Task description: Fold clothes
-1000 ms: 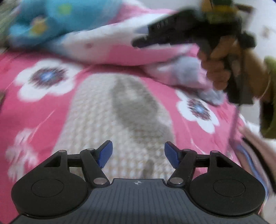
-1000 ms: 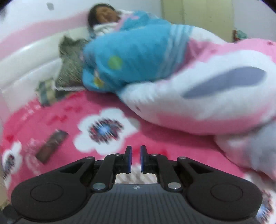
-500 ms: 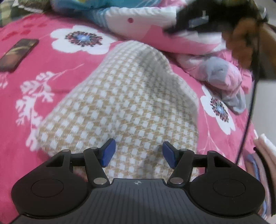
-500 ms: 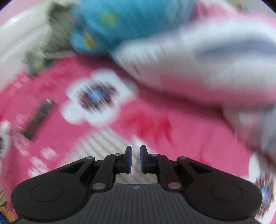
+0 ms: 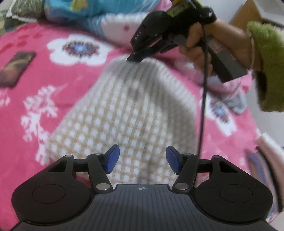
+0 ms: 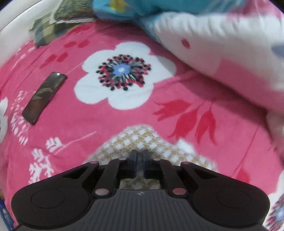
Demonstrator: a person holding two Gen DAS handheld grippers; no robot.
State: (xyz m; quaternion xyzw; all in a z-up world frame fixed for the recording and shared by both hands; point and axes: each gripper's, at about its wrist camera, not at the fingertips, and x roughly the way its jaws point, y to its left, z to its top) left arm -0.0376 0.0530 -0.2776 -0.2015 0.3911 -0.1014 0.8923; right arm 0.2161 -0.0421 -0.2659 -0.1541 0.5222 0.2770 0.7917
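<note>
Checked garment point(image 5: 127, 113) seen as woven cloth, coarse waffle texture, matt, bedspread point(image 6: 177, 92) noted as soft fleecy fabric, phone point(image 6: 44, 97) recorded as glossy and smooth, gripper bodies observed as matt black ribbed plastic, sleeve point(image 5: 268, 67) noted as fuzzy pile.

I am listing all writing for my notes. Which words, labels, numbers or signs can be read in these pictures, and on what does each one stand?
"DAS": pale letters on the black side of the right tongs, seen from the left wrist; blurred, so this reading is uncertain.
Small yellowish display on top of the same device: too blurred to read.
Round crosshair mark on the left tongs' base: a sign, no letters.
Dark phone on the pink bedsheet: no readable text.
</note>
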